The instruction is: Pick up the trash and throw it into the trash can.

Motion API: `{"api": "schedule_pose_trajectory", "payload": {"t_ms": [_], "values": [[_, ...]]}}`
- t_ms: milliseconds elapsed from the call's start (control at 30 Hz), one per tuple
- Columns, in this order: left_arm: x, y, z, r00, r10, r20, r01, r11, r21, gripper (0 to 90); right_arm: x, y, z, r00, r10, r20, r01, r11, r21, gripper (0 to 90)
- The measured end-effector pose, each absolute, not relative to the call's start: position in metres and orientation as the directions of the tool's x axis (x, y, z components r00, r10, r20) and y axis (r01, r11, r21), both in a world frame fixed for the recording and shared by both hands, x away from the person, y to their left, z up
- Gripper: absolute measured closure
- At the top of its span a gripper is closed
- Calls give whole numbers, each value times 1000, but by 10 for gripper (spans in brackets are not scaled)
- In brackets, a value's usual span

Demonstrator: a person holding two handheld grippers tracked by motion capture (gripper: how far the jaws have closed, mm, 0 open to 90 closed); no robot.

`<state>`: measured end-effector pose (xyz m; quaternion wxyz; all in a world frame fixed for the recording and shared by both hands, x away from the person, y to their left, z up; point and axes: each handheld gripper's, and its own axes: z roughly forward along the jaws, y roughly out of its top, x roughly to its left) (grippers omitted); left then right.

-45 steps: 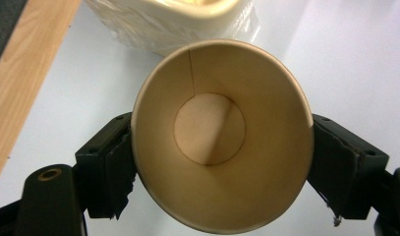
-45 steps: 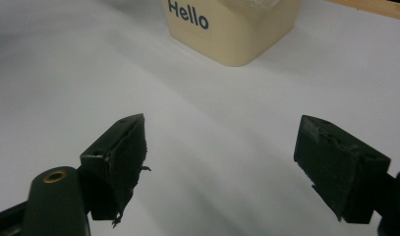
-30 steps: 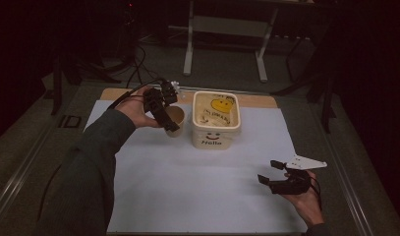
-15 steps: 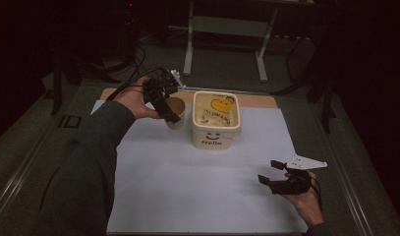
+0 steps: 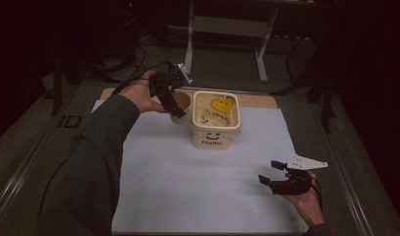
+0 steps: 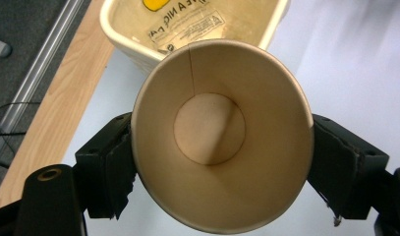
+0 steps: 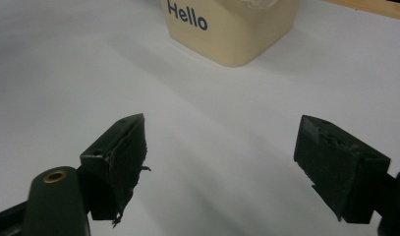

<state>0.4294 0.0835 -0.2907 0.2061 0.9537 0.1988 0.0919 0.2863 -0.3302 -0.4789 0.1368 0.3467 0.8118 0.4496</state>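
High view shows a white sheet that covers most of the wooden table, and both grippers work over it. Next in size is the cream tub with the word "Hello" on its front; it stands on the sheet just beside the left gripper and well apart from the right gripper. In the right gripper view this tub is far ahead of the jaws, a little to their right side. Smaller is the brown paper cup, which sits between the jaws of the left gripper, tilted, right next to the tub wall. In the left gripper view the cup has its open mouth toward the camera, and the two black pads press on its sides, so these jaws are pinching the cup. The tub is just beyond the cup here. The jaws of the right gripper are spread wide, with bare white sheet between them.
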Motion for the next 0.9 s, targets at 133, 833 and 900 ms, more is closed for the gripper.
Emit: {"api": "schedule_pose_trajectory", "payload": {"t_ms": [133,833,900], "values": [[433,83,-287,899,428,93,348,-827,441,198,286,-331,-479,-722,686,94,443,353,824,193],[449,59,-265,900,425,98,340,-824,453,198,287,-332,-480,-725,682,102,444,350,825,193],[449,58,-264,901,423,100,338,-825,453,198,287,-331,-480,-724,682,103,445,349,825,193]]}}
